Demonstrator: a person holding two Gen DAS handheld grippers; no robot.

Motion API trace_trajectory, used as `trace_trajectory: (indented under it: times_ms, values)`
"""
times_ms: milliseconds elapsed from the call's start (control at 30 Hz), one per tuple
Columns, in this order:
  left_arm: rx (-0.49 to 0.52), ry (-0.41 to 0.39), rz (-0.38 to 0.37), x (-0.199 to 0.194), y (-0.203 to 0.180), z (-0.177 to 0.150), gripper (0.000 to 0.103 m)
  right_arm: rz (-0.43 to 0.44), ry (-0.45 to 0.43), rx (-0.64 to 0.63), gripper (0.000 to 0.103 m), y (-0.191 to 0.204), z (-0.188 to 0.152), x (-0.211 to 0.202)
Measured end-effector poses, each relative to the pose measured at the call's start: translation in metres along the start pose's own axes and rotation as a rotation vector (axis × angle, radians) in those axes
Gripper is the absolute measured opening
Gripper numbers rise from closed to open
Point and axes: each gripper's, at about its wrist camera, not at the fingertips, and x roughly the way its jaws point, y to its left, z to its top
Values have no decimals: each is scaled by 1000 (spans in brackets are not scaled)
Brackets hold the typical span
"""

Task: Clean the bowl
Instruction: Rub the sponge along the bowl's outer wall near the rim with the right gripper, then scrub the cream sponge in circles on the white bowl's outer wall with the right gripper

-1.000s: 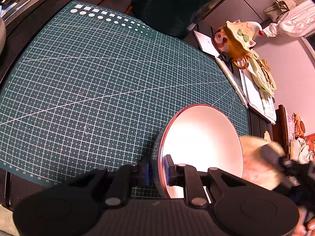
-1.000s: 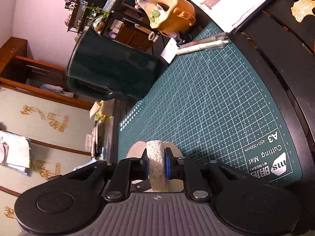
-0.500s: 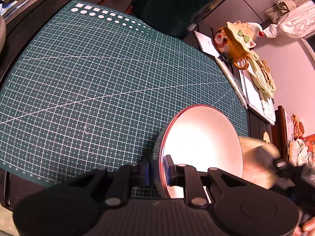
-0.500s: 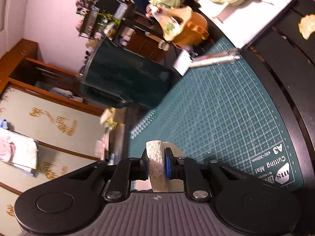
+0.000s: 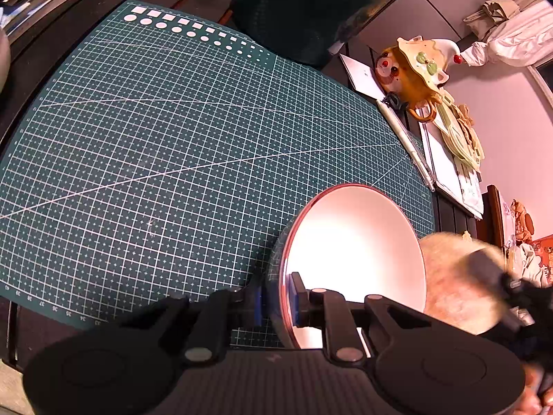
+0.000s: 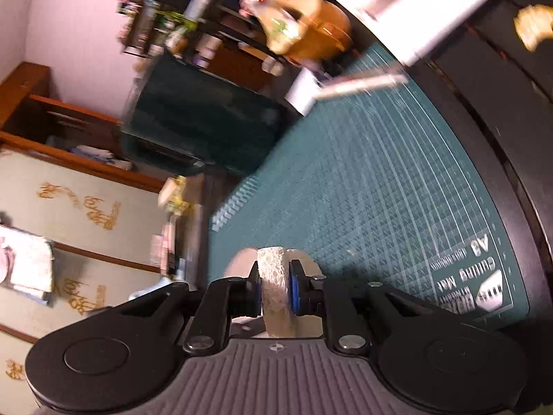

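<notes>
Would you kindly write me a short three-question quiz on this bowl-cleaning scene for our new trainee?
1. True or false: the left gripper is shut on the rim of the bowl.
2. Multiple choice: the right gripper holds A) a pen, B) a white sponge, C) nothing.
3. Fill in: the bowl stands tilted over the green ____.

Key: 1 true; 2 B; 3 cutting mat.
</notes>
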Motion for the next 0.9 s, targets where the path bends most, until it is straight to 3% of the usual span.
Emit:
trace_trajectory:
  times_ms: [300,433,500,667,833,900]
  values:
    - [3,-1,3,7,0,7,16,39,-27,-12,16,6,3,-11]
    - [3,0,3,14,-4,13,16,16,-31,-19,16,4,1,-7]
    - [3,-1,5,17,-5,15,16,-24,9,0,16,-1,-3,4]
    - [6,1,6,20,-8,18,16,58,-64,-39,16,14,2,-18]
    - [-2,-3,4,21,-9,18,16,-7,-17,3,16,1,-2,-1]
    - [2,-4,7,21,-9,17,16,18,-29,6,16,4,0,-7]
